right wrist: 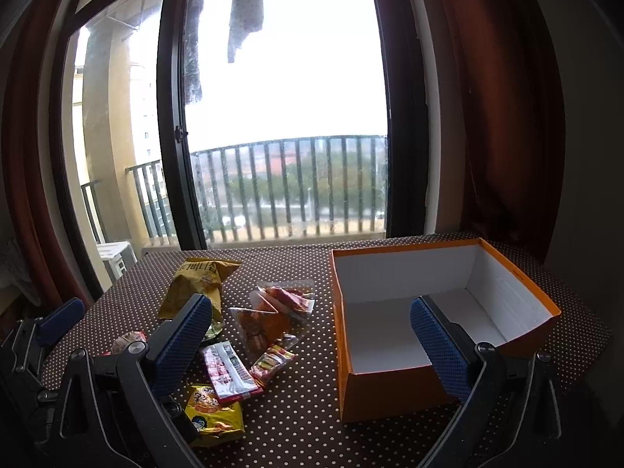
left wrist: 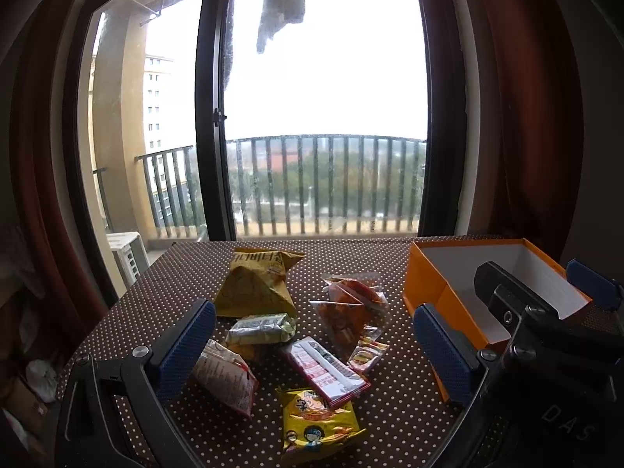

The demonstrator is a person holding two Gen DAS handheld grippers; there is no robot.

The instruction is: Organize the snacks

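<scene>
Several snack packets lie in a loose pile on the dotted tablecloth: a big yellow chip bag [left wrist: 257,284] [right wrist: 197,284], clear bags of red snacks [left wrist: 347,312] [right wrist: 269,316], a red-and-white packet [left wrist: 325,368] [right wrist: 228,370], a small yellow packet [left wrist: 318,425] [right wrist: 212,415], a green-grey packet [left wrist: 261,327] and a red-white bag [left wrist: 226,378]. An orange box [right wrist: 440,312] [left wrist: 448,292], white inside and empty, stands to the right. My left gripper [left wrist: 312,347] is open above the pile. My right gripper [right wrist: 312,343] is open, between pile and box, holding nothing.
The brown dotted table [right wrist: 304,429] ends at a glass balcony door [right wrist: 280,117] with dark red curtains [right wrist: 507,117] at both sides. The right gripper's body [left wrist: 546,331] shows at the right of the left wrist view, in front of the box.
</scene>
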